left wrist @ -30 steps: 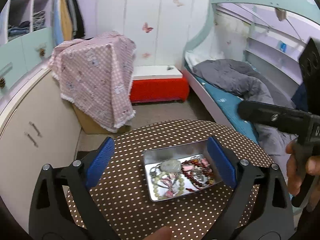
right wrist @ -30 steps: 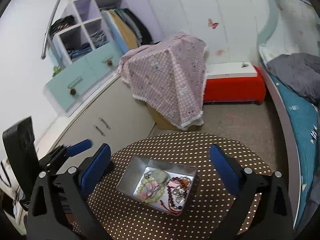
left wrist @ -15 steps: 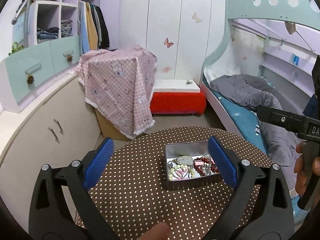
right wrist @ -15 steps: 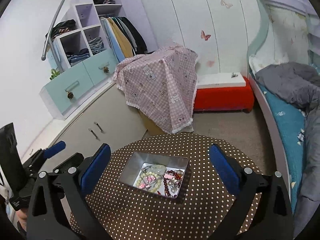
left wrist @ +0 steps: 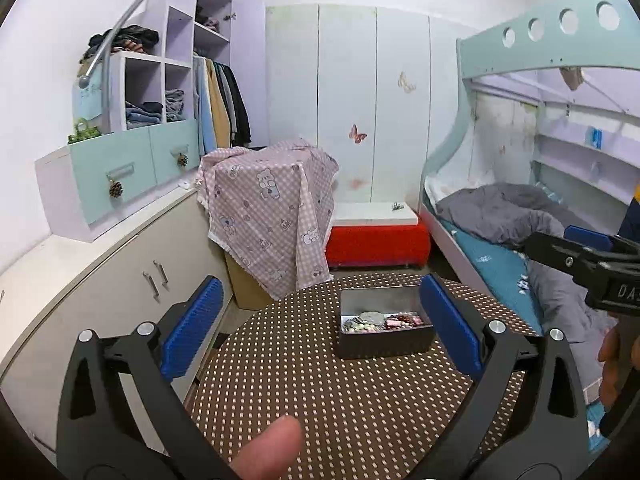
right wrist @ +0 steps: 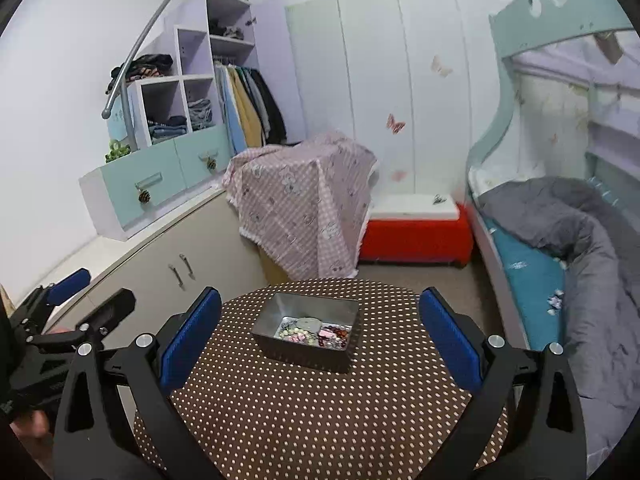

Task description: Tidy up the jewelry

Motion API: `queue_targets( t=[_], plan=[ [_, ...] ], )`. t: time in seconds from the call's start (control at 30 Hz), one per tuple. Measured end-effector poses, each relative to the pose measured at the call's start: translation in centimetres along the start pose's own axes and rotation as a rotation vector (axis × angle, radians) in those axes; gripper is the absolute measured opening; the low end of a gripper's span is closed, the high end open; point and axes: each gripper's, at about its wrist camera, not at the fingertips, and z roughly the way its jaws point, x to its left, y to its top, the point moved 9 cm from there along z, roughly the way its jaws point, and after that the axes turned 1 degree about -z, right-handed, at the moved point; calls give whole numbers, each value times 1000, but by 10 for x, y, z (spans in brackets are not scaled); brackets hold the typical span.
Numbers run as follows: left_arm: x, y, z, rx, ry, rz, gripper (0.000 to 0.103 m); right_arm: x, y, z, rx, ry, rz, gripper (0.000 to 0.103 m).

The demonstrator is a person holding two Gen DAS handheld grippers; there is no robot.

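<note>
**Both tongs hang wide over the jewelry tin**

The shallow grey metal tin (right wrist: pixel 307 334) sits toward the far side of the round brown polka-dot tabletop (right wrist: pixel 320 412), a tangle of pale beads, pink pieces and dark red beads (right wrist: pixel 316 330) heaped inside. Left tongs (left wrist: pixel 320 330) are released, empty; right tongs (right wrist: pixel 320 334) likewise. Best play: drop in from above and single out one strand. From here the strands blur together, and the tin's near wall hides its floor.

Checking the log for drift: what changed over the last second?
Both grippers, left gripper and right gripper, pulled back and levelled out, so the metal tin looks farther and is seen more side-on. Nothing gripped or released. Jewelry stays in the tin on the dotted table; both stay open.
</note>
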Motion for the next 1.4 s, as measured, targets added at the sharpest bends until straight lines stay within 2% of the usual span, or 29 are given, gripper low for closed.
queue_targets(
  t=[0.33, 0.5, 0.83, 1.4],
  plan=[
    [2, -12, -79, -99, 80, 3, 97, 17, -37, -72, -85, -84, -18, 95],
    [-1, -20, -109, -138, 77, 10, 97, 30, -53, -89, -106, -94, -25, 95],
    [7, -27, -130, -157, 124, -11, 97, 48, -61, -104, -136, -93, -66, 95],
    [1, -31, -146, -164, 122, -20, 97, 55, -62, -111, -155, -110, -78, 95]
  ],
)
